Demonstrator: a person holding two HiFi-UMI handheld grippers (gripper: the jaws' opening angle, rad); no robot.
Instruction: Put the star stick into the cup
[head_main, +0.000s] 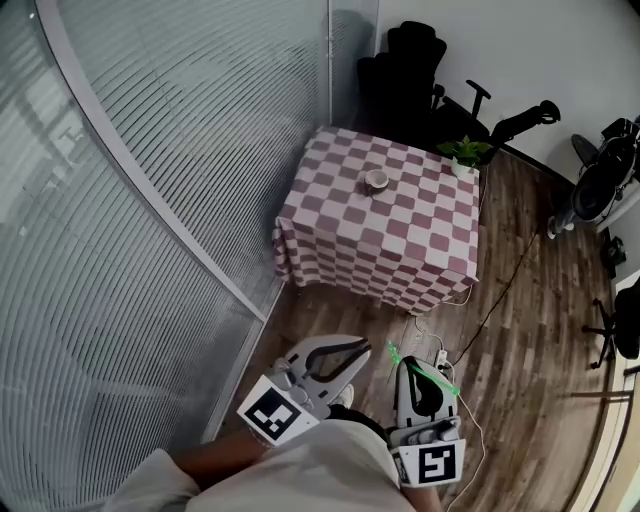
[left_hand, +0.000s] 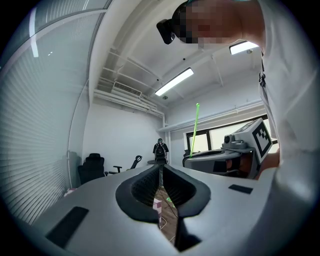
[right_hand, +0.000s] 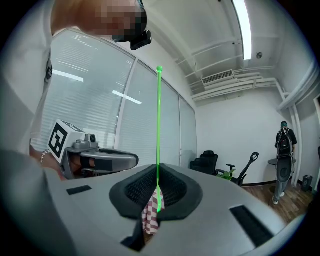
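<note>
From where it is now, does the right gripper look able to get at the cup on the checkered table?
Probably not yet: a stretch of wooden floor lies between the right gripper and the cup on the table. Nothing blocks the way.

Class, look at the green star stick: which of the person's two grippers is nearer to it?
Right. The right gripper is shut on the star stick. The left gripper is alongside, shut on nothing and clear of the stick.
</note>
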